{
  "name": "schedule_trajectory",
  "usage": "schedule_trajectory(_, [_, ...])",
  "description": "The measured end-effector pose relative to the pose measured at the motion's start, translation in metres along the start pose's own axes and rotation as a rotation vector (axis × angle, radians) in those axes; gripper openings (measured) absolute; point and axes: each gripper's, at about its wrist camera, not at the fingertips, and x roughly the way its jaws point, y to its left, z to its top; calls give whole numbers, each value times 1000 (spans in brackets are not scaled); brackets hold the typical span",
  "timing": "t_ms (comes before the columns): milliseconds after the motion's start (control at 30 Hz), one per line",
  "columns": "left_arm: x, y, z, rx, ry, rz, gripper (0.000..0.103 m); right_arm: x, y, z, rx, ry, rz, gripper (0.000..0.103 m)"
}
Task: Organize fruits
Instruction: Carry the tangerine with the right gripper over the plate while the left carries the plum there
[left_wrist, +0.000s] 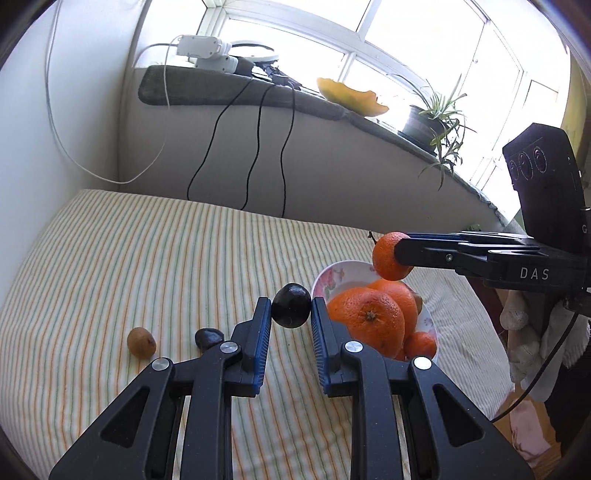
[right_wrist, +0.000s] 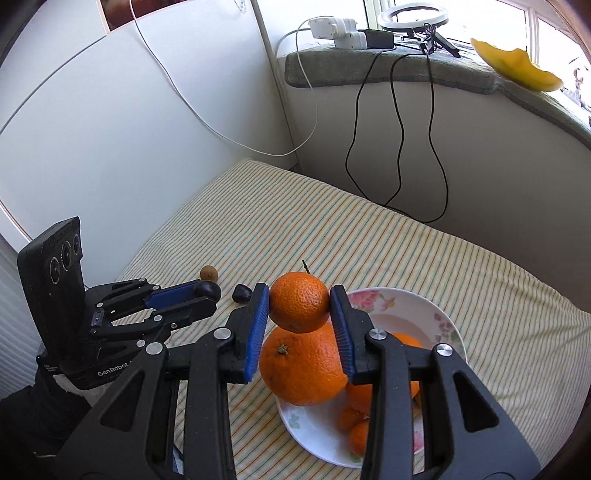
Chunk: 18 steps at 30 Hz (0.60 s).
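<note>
Left gripper (left_wrist: 291, 312) clamped on a dark plum (left_wrist: 291, 305), lifted off the striped cloth (left_wrist: 147, 258), just left of the floral plate (left_wrist: 334, 277). Right gripper (right_wrist: 300, 308) clenched around a small orange (right_wrist: 299, 301), held above the plate (right_wrist: 439, 314), directly over a large orange (right_wrist: 303, 365) lying in it. More oranges (right_wrist: 356, 428) heaped in the plate beside the large one. Left of the plate, on the cloth: another dark fruit (left_wrist: 208, 338) and, farther left, a brown kiwi-like fruit (left_wrist: 141, 342), both apart from the plate. Beyond the plate, black cables (left_wrist: 255, 155) hanging down the wall from the windowsill (left_wrist: 207, 92).
</note>
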Motion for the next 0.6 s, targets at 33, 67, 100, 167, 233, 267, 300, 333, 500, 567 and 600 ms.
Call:
schedule_trajectory(33, [4, -3, 5, 3, 1, -9, 20, -2, -5, -2, 9, -2, -4, 35])
schedule_trajectory(67, [7, -6, 8, 6, 2, -17, 20, -4, -10, -4, 19, -5, -8, 35])
schedule_trajectory(100, [10, -10, 11, 11, 4, -24, 20, -5, -14, -5, 28, -8, -14, 35])
schedule_trajectory(167, [15, -16, 16, 22, 9, -38, 20, -11, -25, -8, 49, -14, -22, 35])
schedule_trajectory(233, [22, -22, 21, 30, 15, -50, 20, -14, -35, -10, 67, -19, -31, 35])
schedule_trajectory(267, [25, -24, 23, 32, 19, -56, 20, -15, -39, -11, 74, -21, -35, 35])
schedule_trajectory(300, [29, -27, 26, 34, 24, -62, 20, -16, -43, -12, 81, -23, -38, 35])
schedule_trajectory(333, [34, -29, 28, 36, 30, -68, 20, -17, -48, -13, 89, -24, -42, 35])
schedule_trajectory(500, [52, -40, 37, 51, 60, -85, 20, -20, -70, -21, 121, -28, -64, 35])
schedule_trajectory(567, [59, -44, 41, 56, 75, -96, 20, -20, -78, -23, 132, -25, -70, 36])
schedule_trajectory(600, [63, -46, 42, 60, 82, -98, 20, -19, -81, -25, 137, -23, -71, 35])
